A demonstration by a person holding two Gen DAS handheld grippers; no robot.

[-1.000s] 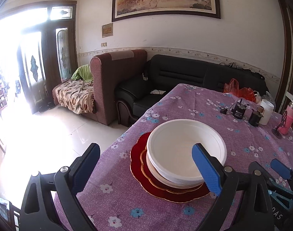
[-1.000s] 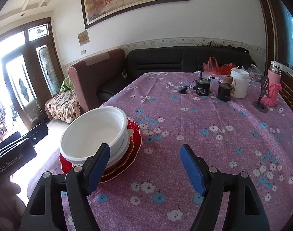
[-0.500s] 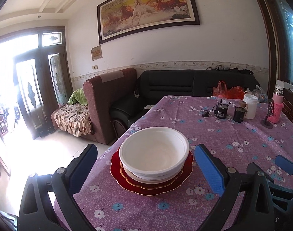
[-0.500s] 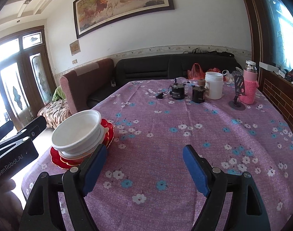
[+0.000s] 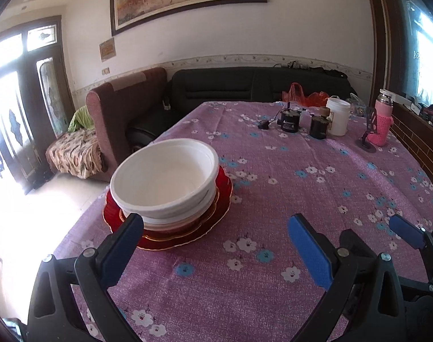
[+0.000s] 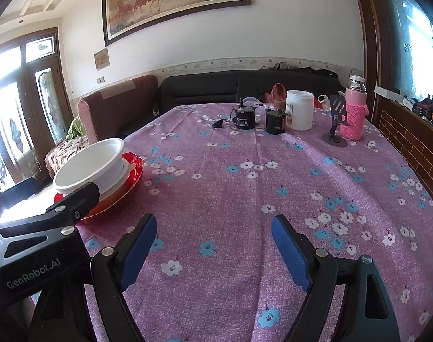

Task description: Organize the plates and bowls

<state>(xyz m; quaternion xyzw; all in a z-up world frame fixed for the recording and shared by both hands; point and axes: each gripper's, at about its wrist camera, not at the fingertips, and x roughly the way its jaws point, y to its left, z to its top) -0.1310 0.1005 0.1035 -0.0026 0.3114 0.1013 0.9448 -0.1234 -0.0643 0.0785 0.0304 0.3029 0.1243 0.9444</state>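
A white bowl (image 5: 165,176) sits on top of a stack of white bowls and plates on a red scalloped plate (image 5: 216,216), near the table's left edge. The stack also shows in the right wrist view (image 6: 94,165) with the red plate (image 6: 134,165). My left gripper (image 5: 213,245) is open and empty, just in front and to the right of the stack. My right gripper (image 6: 213,242) is open and empty over bare tablecloth, well right of the stack. The left gripper's body (image 6: 40,239) shows at the right view's left edge.
The table carries a purple flowered cloth (image 6: 245,188). At its far end stand two black devices (image 6: 245,118), a white jar (image 6: 299,109), a pink bottle (image 6: 354,108) and a phone stand (image 6: 334,131). Sofas (image 5: 245,85) stand behind the table, and the floor drops off left.
Both grippers have drawn back and swung right. The stack has shifted left in both views and is no longer between the left fingers. Both grippers stay open.
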